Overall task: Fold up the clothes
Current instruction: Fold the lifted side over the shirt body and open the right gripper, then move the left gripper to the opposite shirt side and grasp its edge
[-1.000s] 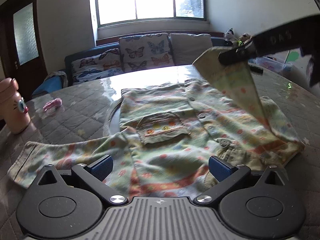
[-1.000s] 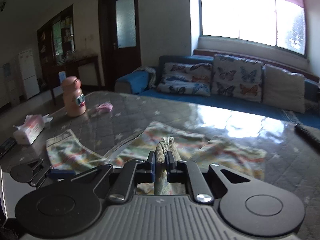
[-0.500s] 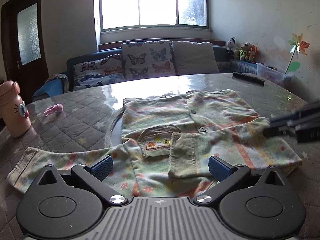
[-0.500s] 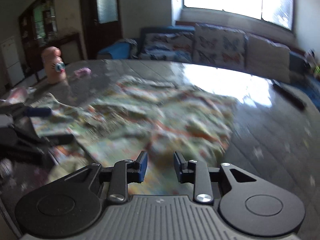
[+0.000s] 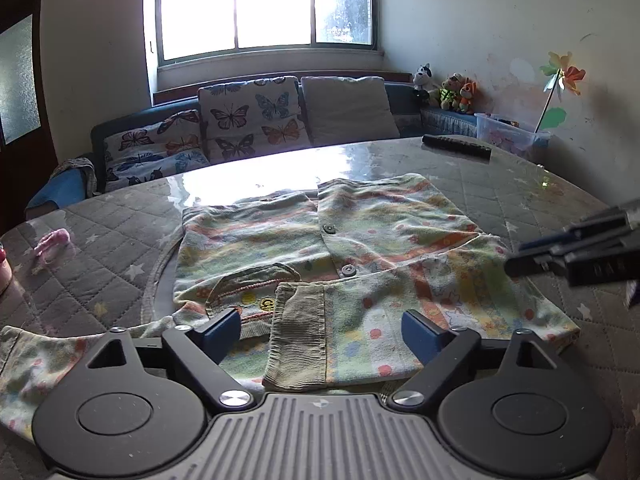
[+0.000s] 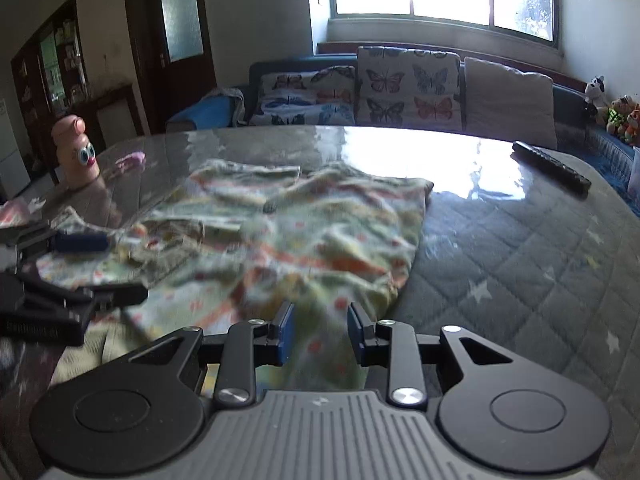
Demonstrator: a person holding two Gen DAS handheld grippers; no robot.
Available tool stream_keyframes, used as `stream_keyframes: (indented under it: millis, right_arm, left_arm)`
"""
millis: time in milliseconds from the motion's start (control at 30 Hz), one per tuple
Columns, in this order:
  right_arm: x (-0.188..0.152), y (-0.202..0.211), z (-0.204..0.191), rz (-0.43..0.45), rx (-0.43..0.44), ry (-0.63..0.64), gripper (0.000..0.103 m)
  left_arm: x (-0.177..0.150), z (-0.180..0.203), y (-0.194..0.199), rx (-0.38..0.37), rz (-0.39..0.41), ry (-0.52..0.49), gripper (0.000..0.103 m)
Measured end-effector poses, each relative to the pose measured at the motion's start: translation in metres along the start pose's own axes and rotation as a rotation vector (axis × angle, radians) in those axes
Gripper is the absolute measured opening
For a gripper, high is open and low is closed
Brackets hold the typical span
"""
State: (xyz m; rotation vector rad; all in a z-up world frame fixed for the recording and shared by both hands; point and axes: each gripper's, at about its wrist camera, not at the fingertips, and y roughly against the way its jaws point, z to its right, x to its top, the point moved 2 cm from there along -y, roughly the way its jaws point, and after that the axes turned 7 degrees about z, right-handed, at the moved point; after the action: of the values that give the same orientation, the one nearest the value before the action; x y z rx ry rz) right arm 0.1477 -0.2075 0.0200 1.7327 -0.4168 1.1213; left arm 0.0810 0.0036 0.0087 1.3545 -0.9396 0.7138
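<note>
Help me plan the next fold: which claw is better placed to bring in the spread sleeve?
Probably left. The left claw, jaws closing with nothing gripped, sits beside the sleeve at the shirt's left. The right claw is open over the opposite edge.

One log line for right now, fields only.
shirt: flat on table, one sleeve folded in | left gripper: closing, pads clear | right gripper: open, empty

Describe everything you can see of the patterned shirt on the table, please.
The shirt is soft, pale green cloth with orange stripes and coloured dots. It has grey buttons down the front, a chest pocket and ribbed cuffs. It lies flat on the quilted table, front side up, one sleeve folded across the body, the other spread out sideways. No tongs grip it.
</note>
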Motion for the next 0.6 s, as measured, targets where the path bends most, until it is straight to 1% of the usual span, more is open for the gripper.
stream_keyframes:
  millis: [100, 200, 233, 300, 333, 400, 467, 500, 567, 600]
  right_arm:
    - [0.004, -0.020, 0.003, 0.001, -0.003, 0.006, 0.029]
    - [-0.004, -0.039, 0.006, -0.041, -0.006, -0.005, 0.029]
    - [-0.006, -0.040, 0.006, -0.038, -0.004, -0.001, 0.030]
    - [-0.009, -0.036, 0.001, -0.023, -0.001, 0.033, 0.036]
    - [-0.008, -0.033, -0.001, -0.019, 0.000, 0.044, 0.040]
    - [-0.008, -0.025, -0.005, -0.005, 0.002, 0.060, 0.042]
    - [-0.009, -0.017, -0.009, 0.004, 0.004, 0.077, 0.047]
    - [-0.009, -0.014, -0.009, 0.004, 0.005, 0.079, 0.049]
    - [-0.012, -0.009, -0.011, 0.002, 0.011, 0.080, 0.050]
    - [-0.013, -0.005, -0.012, 0.001, 0.017, 0.082, 0.050]
  left_arm:
    - [-0.003, -0.002, -0.006, 0.018, -0.026, 0.004, 0.082]
    - [-0.007, -0.006, -0.009, 0.036, -0.040, 0.010, 0.082]
    - [-0.008, -0.007, -0.009, 0.041, -0.043, 0.013, 0.082]
    - [-0.009, -0.011, -0.009, 0.051, -0.048, 0.018, 0.082]
    - [-0.009, -0.013, -0.010, 0.052, -0.052, 0.022, 0.082]
    - [-0.011, -0.015, -0.011, 0.049, -0.060, 0.026, 0.081]
    - [-0.013, -0.017, -0.012, 0.041, -0.070, 0.029, 0.075]
    - [-0.014, -0.017, -0.012, 0.032, -0.074, 0.033, 0.070]
    - [-0.015, -0.018, -0.013, 0.012, -0.081, 0.042, 0.063]
    - [-0.015, -0.018, -0.013, 0.001, -0.084, 0.048, 0.056]
